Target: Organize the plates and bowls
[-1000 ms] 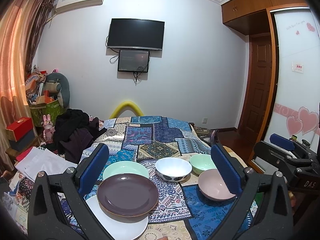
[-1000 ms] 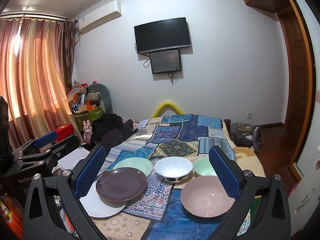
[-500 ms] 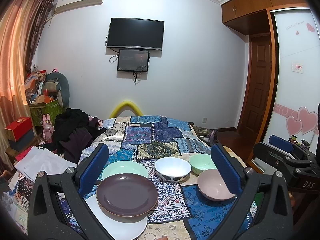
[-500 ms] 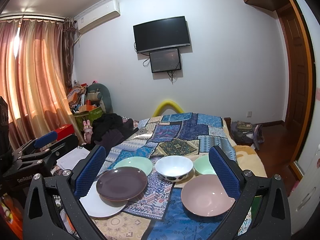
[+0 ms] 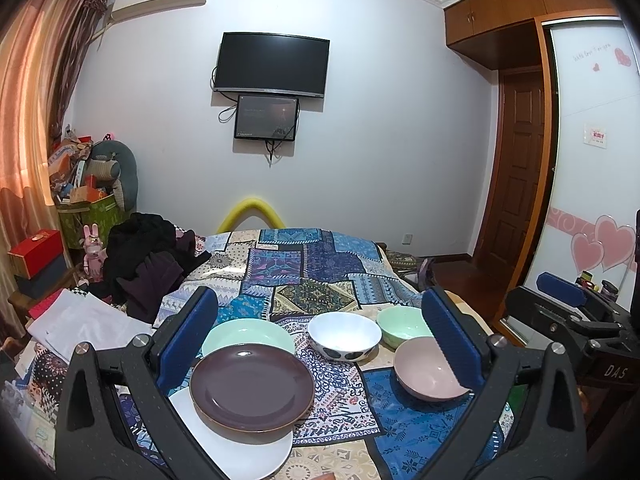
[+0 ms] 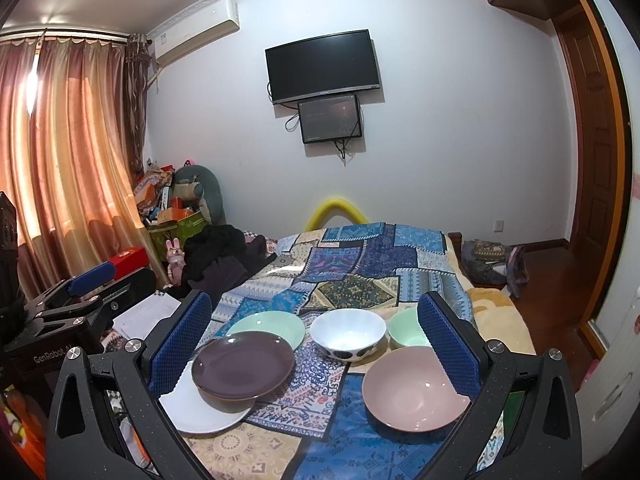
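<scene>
On the patchwork cloth a dark purple plate [image 5: 252,387] [image 6: 243,363] rests on a white plate [image 5: 240,444] [image 6: 204,410], with a pale green plate [image 5: 248,338] [image 6: 268,327] just behind. To the right stand a white bowl with dark spots [image 5: 345,335] [image 6: 348,333], a small green bowl [image 5: 402,325] [image 6: 406,333] and a pink bowl [image 5: 428,372] [image 6: 416,392]. My left gripper [image 5: 320,344] is open above the dishes, holding nothing. My right gripper [image 6: 316,352] is open too, hovering over the near edge with the pink bowl by its right finger.
The cloth covers a bed [image 5: 312,264] running back to the wall. A heap of dark clothes [image 5: 148,256] and white papers [image 5: 76,320] lie at its left side. Boxes and a green bin [image 6: 176,224] stand by the curtain. A wooden door [image 5: 520,168] is at the right.
Both views have drifted only slightly; the dishes have not moved and both grippers stay open.
</scene>
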